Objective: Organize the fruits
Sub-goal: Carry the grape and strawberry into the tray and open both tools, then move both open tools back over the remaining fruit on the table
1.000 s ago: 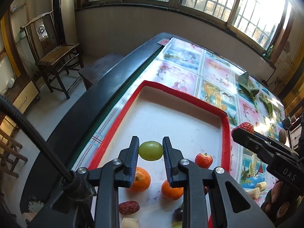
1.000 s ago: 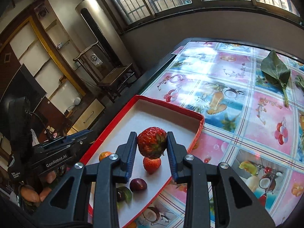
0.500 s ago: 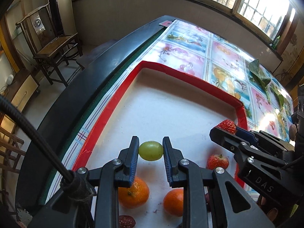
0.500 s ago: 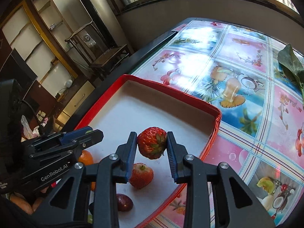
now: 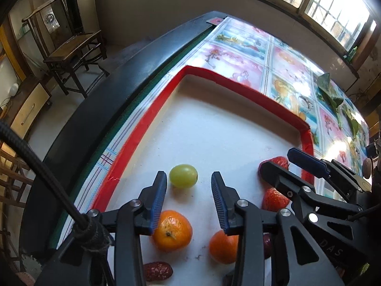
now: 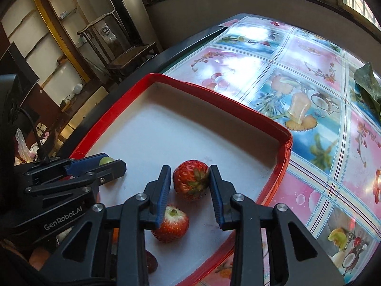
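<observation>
The left gripper (image 5: 188,186) stands with its jaws apart, and the green grape (image 5: 183,175) lies on the white floor of the red-rimmed tray (image 5: 133,143) just past the fingertips, a little left of the midline and touching neither pad. The grape's long axis runs across the gap, left to right.

The right gripper (image 6: 190,181) straddles a strawberry (image 6: 190,180). Its right pad seems to touch the fruit while a thin gap shows at the left pad, so I judge the jaws to be parted, though the fisheye angle makes that hard to be sure of. The berry appears to rest on the tray floor, stem cap facing the camera, with a second strawberry (image 6: 172,224) lying nearer, just beside and below the left finger.

Two mandarins (image 5: 172,230) sit near the left gripper's fingers, and a red date (image 5: 157,271) lies nearer still.

Each fruit lies straight ahead of its own gripper, so any retreat should run back along the fingers; a sideways pull would probably roll the grape.
</observation>
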